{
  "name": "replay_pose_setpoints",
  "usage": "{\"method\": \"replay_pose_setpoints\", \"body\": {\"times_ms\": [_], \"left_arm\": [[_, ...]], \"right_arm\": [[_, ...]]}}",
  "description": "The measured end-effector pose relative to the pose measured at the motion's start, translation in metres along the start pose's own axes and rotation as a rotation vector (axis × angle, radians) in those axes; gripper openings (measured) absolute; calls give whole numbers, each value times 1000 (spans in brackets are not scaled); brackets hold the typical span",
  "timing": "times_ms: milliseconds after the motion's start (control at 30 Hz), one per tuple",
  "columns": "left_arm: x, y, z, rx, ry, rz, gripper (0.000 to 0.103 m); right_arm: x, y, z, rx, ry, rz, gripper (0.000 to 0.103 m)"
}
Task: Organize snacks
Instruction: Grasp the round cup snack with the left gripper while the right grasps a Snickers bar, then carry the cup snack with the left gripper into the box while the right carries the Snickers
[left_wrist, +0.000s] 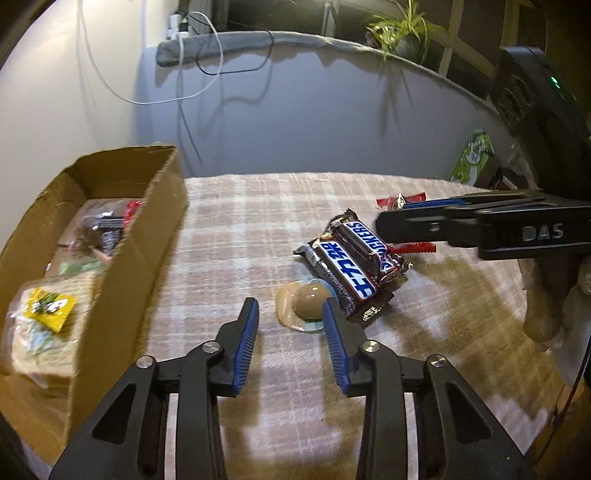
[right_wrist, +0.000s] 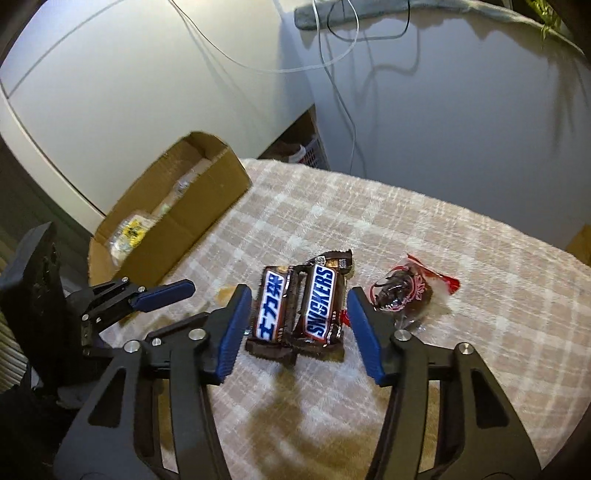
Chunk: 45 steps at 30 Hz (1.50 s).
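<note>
Two Snickers bars (left_wrist: 351, 258) lie side by side on the checked cloth, also in the right wrist view (right_wrist: 295, 310). A round brown jelly cup (left_wrist: 308, 299) lies just left of them. A clear red-edged candy packet (right_wrist: 406, 295) lies to their right. My left gripper (left_wrist: 291, 314) is open, its right finger beside the jelly cup. My right gripper (right_wrist: 299, 306) is open with its fingers on either side of the Snickers bars; it shows in the left wrist view (left_wrist: 388, 225). A cardboard box (left_wrist: 147, 229) on the left holds several snacks.
The box also shows in the right wrist view (right_wrist: 192, 221). Cables (left_wrist: 184, 74) hang down the wall behind. A green-and-white pack (left_wrist: 472, 158) and a potted plant (left_wrist: 402, 29) are at the far right. The table's far edge runs behind the snacks.
</note>
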<state>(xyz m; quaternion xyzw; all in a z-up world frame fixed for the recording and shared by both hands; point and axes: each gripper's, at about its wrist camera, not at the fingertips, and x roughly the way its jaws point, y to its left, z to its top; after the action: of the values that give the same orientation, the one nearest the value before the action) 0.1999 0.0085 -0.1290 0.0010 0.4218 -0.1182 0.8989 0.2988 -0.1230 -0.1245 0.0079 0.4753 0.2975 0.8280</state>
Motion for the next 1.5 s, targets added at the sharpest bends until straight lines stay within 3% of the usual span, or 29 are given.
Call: {"method": "replay_pose_setpoints", "body": {"times_ms": [200,533,833,1000,1067,1133,1200,1500], "left_arm": [[14,-9,3,27,18,0,32],[21,-15,5,65,13,10,32],[22,-16,3,79,11,2,33],[25,-18,5,80,11,5,32],[24,-17,5,73,9,-1,25],[23,-15,6,65,10,-1,25],[22,-13,5,65,9,1,25],[14,-8,2,22,1,10,24]], "right_arm": [[19,-5,-1,-7,30,-22,46],[38,4,5,-96,76,-111,44],[34,-11,4,-89,130,-150,44],[41,-5,2,-102,122,-140,44],[44,-1,3,-125,115,-154,44],[46,1,4,-139,107,-164,41],[46,1,4,-151,104,-189,31],[40,2,-7,-170,70,-207,30]]}}
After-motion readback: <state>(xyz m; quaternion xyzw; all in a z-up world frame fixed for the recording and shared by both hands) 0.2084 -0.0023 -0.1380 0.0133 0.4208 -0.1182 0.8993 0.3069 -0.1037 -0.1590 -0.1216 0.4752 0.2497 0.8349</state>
